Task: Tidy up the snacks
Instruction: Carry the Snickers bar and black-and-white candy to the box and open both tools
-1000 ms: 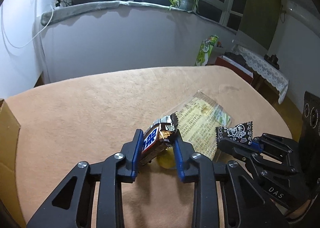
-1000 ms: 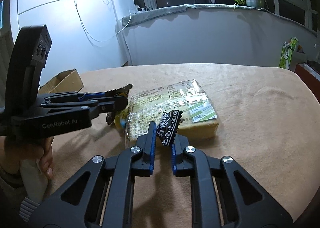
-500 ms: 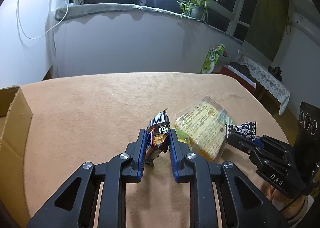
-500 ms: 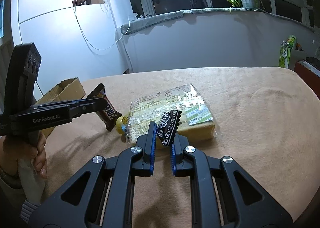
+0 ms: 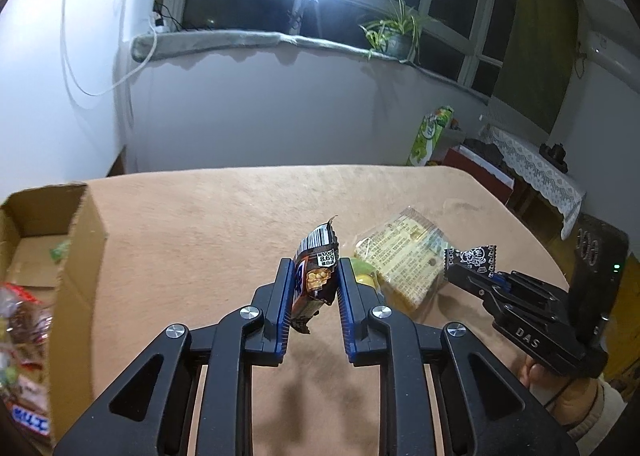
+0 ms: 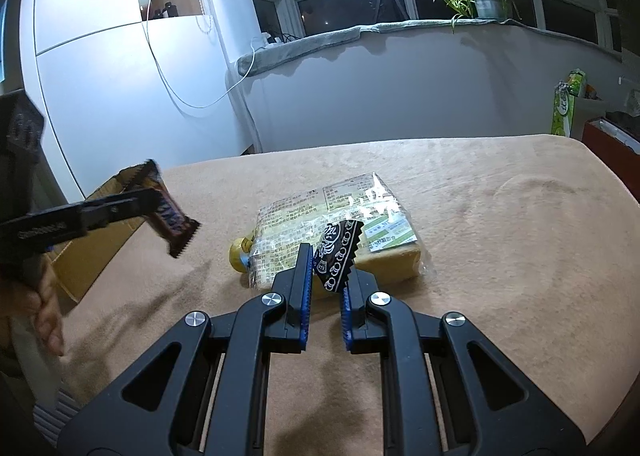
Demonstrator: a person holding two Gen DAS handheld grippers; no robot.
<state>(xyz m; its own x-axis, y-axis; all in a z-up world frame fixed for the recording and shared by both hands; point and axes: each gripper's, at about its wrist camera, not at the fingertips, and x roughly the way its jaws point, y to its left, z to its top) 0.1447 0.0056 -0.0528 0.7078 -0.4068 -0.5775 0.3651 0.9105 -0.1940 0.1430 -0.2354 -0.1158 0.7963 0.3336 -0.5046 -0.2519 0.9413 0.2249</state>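
Brown foil is crinkling between the blue pads of our left hand-held gripper (image 5: 312,288), which is clamping the chocolate bar (image 5: 314,278) above the bench (image 5: 208,224), to the right of the cardboard box (image 5: 82,240). Our right hand-held gripper (image 6: 326,280) is pinching the small black candy packet (image 6: 335,256), farther right of that box, over the bagged bread (image 6: 340,224). We are judging the carry best done by clearing the box wall before letting go, one hand at a time. The box's contents are blurring at the left wrist view's edge, and a yellow item (image 6: 239,252) beside the bread is mostly hiding.
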